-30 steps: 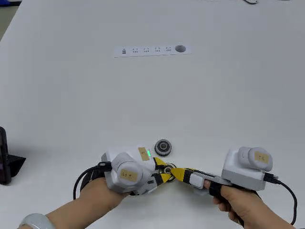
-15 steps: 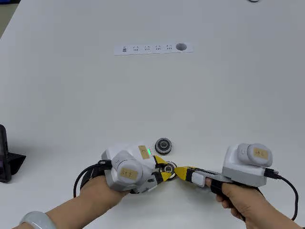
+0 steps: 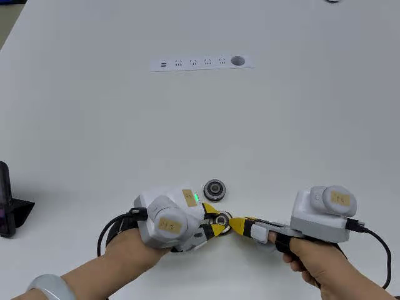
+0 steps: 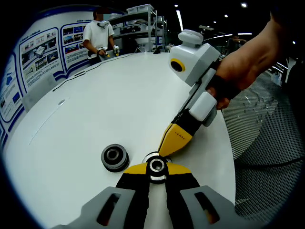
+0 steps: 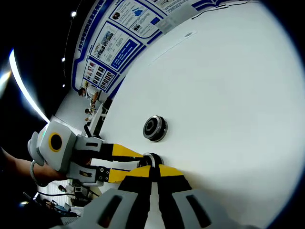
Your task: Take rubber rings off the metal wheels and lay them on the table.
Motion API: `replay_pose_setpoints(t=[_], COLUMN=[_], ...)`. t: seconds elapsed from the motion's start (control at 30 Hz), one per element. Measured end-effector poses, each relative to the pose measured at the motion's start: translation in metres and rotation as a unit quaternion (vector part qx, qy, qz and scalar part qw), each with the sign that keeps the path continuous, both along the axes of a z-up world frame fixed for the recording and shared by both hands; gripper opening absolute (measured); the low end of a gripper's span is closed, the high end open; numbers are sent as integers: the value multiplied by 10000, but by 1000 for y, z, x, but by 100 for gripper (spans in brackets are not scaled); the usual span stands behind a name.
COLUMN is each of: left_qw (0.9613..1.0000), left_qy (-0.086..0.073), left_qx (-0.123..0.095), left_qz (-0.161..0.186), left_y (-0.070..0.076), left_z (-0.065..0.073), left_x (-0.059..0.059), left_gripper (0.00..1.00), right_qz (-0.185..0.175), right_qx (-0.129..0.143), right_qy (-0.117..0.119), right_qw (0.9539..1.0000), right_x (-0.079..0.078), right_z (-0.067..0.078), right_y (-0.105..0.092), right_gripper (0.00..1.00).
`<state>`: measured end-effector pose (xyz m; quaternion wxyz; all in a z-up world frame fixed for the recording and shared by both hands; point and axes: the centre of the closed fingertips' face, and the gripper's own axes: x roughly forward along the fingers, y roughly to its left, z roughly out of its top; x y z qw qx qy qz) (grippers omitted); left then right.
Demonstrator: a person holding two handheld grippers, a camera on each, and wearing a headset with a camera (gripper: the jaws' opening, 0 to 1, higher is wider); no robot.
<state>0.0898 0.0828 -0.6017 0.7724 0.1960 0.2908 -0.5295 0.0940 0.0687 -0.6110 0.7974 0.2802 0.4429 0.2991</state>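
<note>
Table (image 3: pixel 187 125) first: broad and white, with a power strip (image 3: pixel 201 62) lying flat at 12 o'clock and a black object (image 3: pixel 9 215) at the 9 o'clock edge. Down at 6 o'clock in the head view the two tools meet nose to nose. The left gripper (image 3: pixel 215 224) comes in from 9 o'clock and the right gripper (image 3: pixel 234 223) from 3 o'clock, each in a hand.

Left gripper view: the left gripper (image 4: pixel 157 168) has its yellow tips clamped either side of the held wheel (image 4: pixel 157 165), which sits low over the table. The right gripper (image 4: pixel 174 138) noses down onto that wheel's rim from 1 o'clock.

Right gripper view: the right gripper (image 5: pixel 151 168) has its jaws drawn together, tips right at the rim of the held wheel (image 5: pixel 148 160). Whether any rubber is pinched between them cannot be told. The left gripper (image 5: pixel 121 162) reaches in from 9 o'clock.

Loose wheel (image 3: pixel 214 189) next: it rests on the table at 11 o'clock from the held wheel (image 3: pixel 222 222), near it but apart. Its dark rubber ring (image 4: pixel 105 158) is on it.
</note>
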Motion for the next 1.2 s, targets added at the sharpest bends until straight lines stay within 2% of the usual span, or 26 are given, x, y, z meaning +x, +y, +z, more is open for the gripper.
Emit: replay_pose_setpoints(t=[0.27, 0.77, 1.2], left_qw=[10000, 10000, 10000], left_qy=[-6, 0, 2], left_qx=[16, 17, 20], left_qz=[8, 21, 47], left_y=[0, 1, 1], left_z=[0, -1, -1], left_x=[0, 1, 1], left_gripper=[11, 11, 11], right_qz=[33, 115, 169], right_qx=[32, -131, -78], right_qy=[10, -61, -117], right_qw=[10000, 9998, 9998], right_x=[0, 1, -1], right_z=[3, 3, 9], right_y=[-2, -1, 5], right_gripper=[3, 2, 1])
